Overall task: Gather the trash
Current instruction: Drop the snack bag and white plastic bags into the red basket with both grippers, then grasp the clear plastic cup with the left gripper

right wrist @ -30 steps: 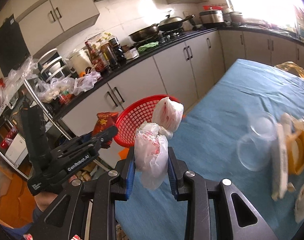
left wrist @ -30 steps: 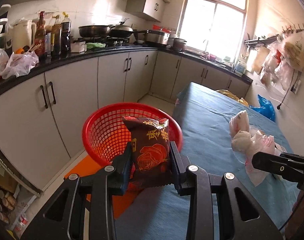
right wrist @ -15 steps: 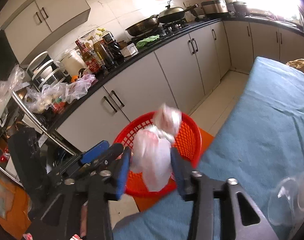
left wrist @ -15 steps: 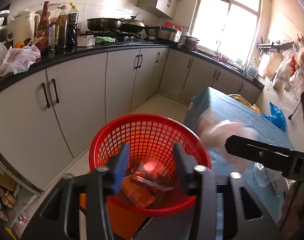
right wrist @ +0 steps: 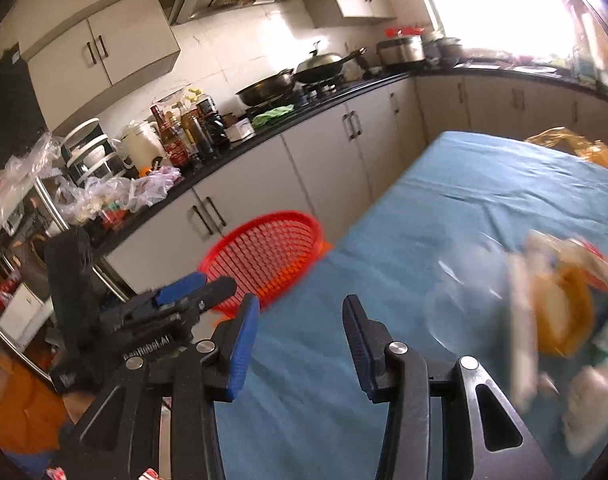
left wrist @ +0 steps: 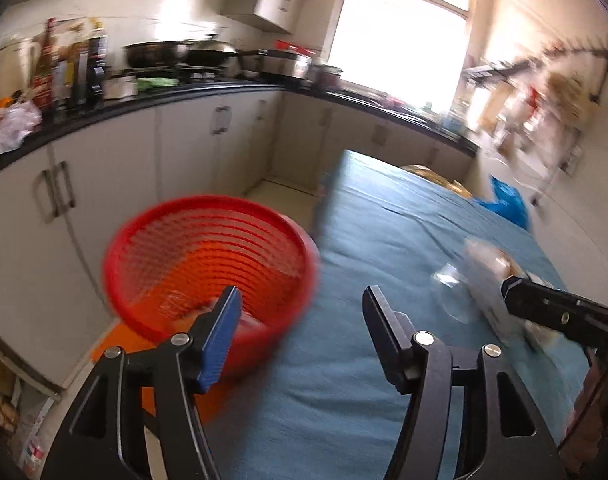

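My left jaws (left wrist: 300, 312) are opening and my right jaws (right wrist: 300, 322) stand apart, both empty. The red basket (left wrist: 208, 256) sits left of centre, beside the table (left wrist: 384, 248). I should square up on the blurred wrappers (right wrist: 560, 300) at right before closing.

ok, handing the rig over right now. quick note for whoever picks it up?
Left gripper: nothing between the fingers, jaws opening, over the table edge next to the red basket.
Right gripper: open, empty, above the blue tablecloth.
Basket: on an orange stool beside the table; something lies in its bottom, too blurred to name.
Done: neither gripper is carrying anything now.
Left: the blurred pile at the right of the table, with a clear plastic container, an orange-and-white wrapper and white scraps. A yellow plastic bag sits past the far end; unclear whether it counts as trash.
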Tool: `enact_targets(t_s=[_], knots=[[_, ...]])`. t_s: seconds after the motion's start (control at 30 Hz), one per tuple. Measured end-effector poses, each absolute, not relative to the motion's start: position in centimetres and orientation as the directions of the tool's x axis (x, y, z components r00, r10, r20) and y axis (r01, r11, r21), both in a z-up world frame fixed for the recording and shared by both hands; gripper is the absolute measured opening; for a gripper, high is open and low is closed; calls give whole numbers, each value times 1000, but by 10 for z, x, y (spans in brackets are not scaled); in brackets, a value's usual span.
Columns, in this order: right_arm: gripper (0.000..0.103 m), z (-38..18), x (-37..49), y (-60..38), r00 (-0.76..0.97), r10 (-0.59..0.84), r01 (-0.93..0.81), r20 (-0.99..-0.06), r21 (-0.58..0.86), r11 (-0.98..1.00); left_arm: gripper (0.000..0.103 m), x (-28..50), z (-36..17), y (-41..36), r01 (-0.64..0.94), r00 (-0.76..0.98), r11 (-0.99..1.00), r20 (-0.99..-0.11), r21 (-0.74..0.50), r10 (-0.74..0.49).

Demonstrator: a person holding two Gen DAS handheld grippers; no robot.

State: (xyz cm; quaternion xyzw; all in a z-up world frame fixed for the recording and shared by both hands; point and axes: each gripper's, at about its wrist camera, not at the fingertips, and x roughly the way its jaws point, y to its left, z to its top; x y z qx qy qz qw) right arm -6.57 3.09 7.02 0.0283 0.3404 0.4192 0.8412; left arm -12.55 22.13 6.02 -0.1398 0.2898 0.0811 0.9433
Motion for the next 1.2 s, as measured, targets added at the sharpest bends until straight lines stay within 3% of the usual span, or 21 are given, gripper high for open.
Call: enact_targets(t_s=[0.37,0.5,0.67,0.8,1.1,1.17,1.2], knots=[[47,39,-79,-102,558,621,-490,-550,385,782,72,-100,65,132,-61,794,983,-606,-172,-57],[47,32,-72,-126,581,606,-450,-543,407,795,80,-86,67,112,-52,786,989,-617,-138,-45],[48,14,-67,-134,580,602,-423,-549,429,798,81,-61,68,101,-56,771,987,-634,-149,-51],[50,18,-71,-139,593,637,-456,-492,447,770,80,-37,70,92,-80,768,982,-638,-172,-49],[53,13,-65,-150,535,719,-470,-445,550,690,80,9,55,76,-153,733,983,-679,-103,43],[54,13,-65,-149,525,728,-473,-441,560,680,74,19,51,71,-159,729,985,-681,-74,67],[54,13,-66,-148,524,729,-475,-439,560,679,55,21,49,71,-164,725,984,-684,-63,78]])
